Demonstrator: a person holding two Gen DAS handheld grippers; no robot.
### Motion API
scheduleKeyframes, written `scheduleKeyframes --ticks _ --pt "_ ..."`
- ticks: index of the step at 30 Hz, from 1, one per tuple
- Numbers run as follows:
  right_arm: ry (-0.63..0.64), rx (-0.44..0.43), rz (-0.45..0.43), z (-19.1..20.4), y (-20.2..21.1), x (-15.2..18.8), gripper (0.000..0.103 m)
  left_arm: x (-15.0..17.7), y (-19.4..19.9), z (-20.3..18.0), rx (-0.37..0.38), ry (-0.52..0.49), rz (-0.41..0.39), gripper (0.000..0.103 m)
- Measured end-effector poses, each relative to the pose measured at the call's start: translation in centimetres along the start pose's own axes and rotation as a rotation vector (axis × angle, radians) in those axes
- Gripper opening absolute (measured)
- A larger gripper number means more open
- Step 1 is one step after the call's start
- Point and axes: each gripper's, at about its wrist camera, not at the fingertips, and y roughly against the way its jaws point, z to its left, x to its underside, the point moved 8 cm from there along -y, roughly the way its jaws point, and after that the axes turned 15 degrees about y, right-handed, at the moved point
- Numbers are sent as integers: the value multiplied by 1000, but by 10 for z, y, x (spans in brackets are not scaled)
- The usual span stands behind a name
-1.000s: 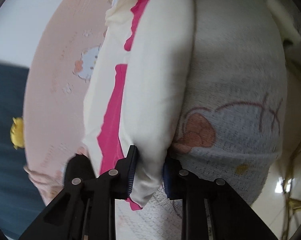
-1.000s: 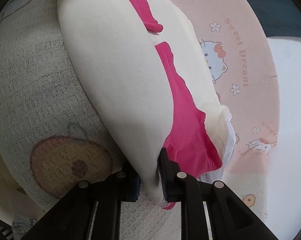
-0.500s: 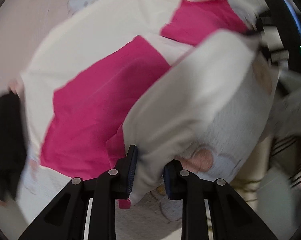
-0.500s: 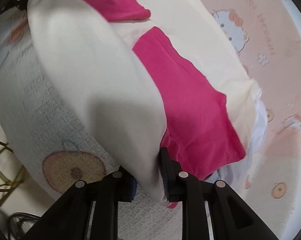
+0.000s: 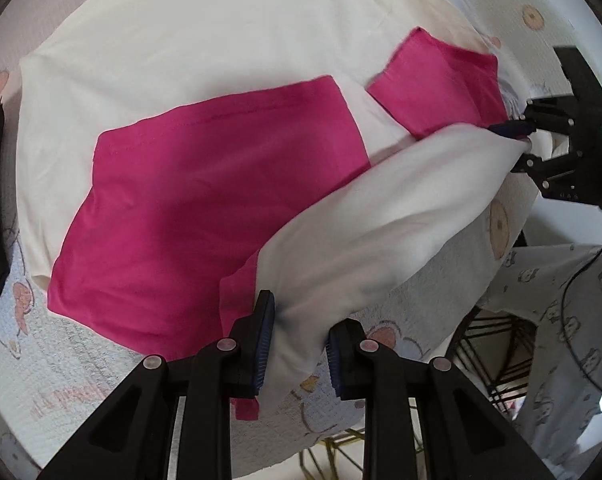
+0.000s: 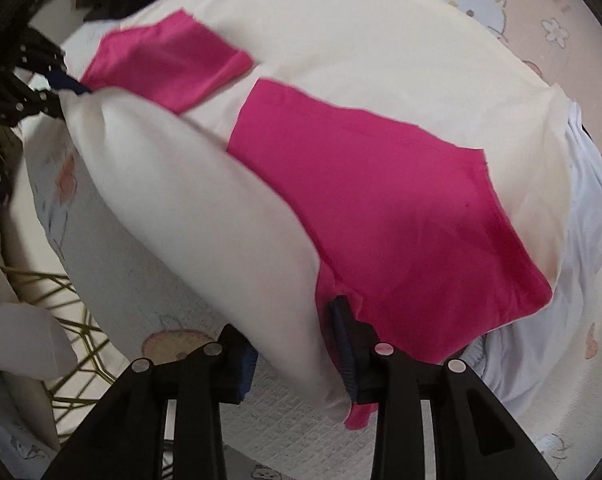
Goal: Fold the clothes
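The cream and pink garment (image 5: 205,168) lies spread on a cartoon-print blanket (image 5: 73,364), its near edge lifted in a taut fold between the two tools: the left tool (image 5: 299,340) is clamped on one corner at the bottom of its frame, the right tool (image 6: 297,344) on the other. That fold's long axis runs from tool to tool, with the flat body lying beyond it toward the upper frame. Pale lettering on the blanket cannot be read.

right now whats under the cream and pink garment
Under the cream and pink garment lie a white cloth and the cartoon-print blanket. Anything beneath its middle is covered.
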Motion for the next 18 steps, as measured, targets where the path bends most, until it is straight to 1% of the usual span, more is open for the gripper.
scheduleKeyframes --ticks 4,8,10,11,14,15,16,18 --pt "-38 29 -48 -6 7 3 43 -5 7 3 30 85 -25 20" --pt "-77 66 -91 -11 15 5 43 -13 9 6 16 91 -57 21" --pt "-104 64 -108 -12 15 7 43 -18 8 7 11 95 -74 21" --pt "-114 60 -112 -12 15 9 43 -27 9 9 20 109 -80 21" --pt "-164 47 -145 -15 15 11 43 -31 11 13 64 174 -100 21" --pt "-178 38 -150 -25 15 5 42 -32 12 14 78 191 -111 21" --pt "-190 26 -157 -33 16 1 39 -34 14 15 92 207 -122 21" --pt "-221 7 -170 -36 17 1 36 -37 16 18 106 233 -137 21"
